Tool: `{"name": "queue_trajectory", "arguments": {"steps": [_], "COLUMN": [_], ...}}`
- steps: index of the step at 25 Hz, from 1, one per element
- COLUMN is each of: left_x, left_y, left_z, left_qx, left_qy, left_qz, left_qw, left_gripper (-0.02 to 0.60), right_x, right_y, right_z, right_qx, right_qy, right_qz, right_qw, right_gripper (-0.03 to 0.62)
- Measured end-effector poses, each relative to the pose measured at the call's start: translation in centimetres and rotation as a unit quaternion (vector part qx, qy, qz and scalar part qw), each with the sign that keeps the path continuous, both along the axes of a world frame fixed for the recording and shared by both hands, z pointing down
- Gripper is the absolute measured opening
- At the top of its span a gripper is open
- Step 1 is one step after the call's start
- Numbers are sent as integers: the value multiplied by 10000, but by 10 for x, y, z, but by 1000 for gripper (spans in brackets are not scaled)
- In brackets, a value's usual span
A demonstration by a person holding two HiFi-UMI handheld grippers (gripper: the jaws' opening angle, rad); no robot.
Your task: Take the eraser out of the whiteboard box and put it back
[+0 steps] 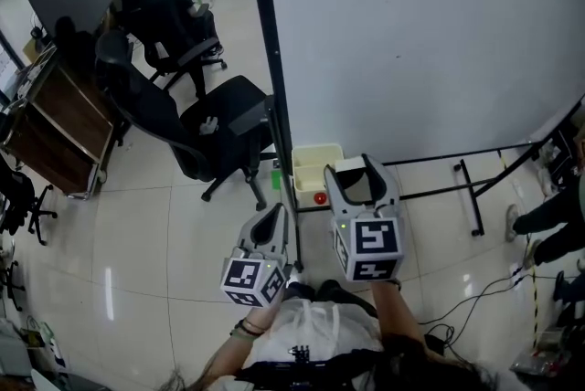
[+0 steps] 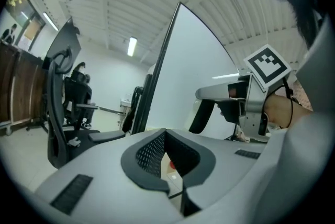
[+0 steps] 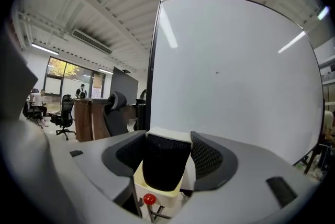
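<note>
**While the eraser (image 3: 163,165) hangs at the whiteboard box (image 3: 157,198), a missed drop is the worry**

Right gripper (image 3: 168,140): pads clamped on the eraser's two sides, black felt toward the camera, white back on the far side. The eraser's lower end is at the box's near rim and, by my reading, not seated. The box hangs at the whiteboard's (image 3: 235,76) lower left corner, beside the black frame post (image 3: 153,71).

Risks:
- Letting go now could leave the eraser catching the rim and tipping out onto the floor.
- Pushing down off-centre could jolt the box or knock the red ball (image 3: 149,199) at its near edge.

Left gripper (image 2: 165,134): jaws closed together, nothing between them, off to one side.
</note>
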State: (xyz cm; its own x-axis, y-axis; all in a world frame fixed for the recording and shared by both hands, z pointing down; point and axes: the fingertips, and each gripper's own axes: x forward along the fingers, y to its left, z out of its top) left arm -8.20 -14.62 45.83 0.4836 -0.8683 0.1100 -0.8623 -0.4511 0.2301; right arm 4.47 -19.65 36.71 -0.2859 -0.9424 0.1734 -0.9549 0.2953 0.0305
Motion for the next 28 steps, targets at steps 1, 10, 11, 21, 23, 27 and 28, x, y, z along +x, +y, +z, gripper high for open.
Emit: {"name": "queue_trajectory", "arguments": {"steps": [1, 10, 11, 21, 23, 27, 28], "left_x": [2, 14, 12, 6, 8, 3, 0], "left_y": [-1, 0, -1, 0, 1, 3, 3], "left_z": [-2, -1, -1, 4, 4, 4, 5], "left_qx": [36, 34, 26, -85, -91, -95, -104], "left_qy": [-12, 243, 249, 306, 312, 331, 344], "left_qz": [37, 285, 271, 145, 163, 95, 54], "left_qw": [10000, 9993, 9993, 9994, 9993, 9994, 9993], "left_gripper": [-14, -14, -14, -14, -14, -14, -14], "right_x": [0, 3, 3, -9, -15, -25, -26], "right_y": [1, 0, 0, -41, -61, -87, -91], "right_z": [-1, 11, 12, -9, 2, 50, 66], "right_qx": [17, -61, -69, 435, 371, -70, -209], "right_qy": [23, 64, 62, -29, 38, 325, 417], "right_qz": [-11, -4, -7, 91, 156, 267, 285], "right_qw": [10000, 10000, 10000, 9990, 9992, 9991, 9985], "right_gripper": [278, 278, 278, 278, 279, 279, 279]}}
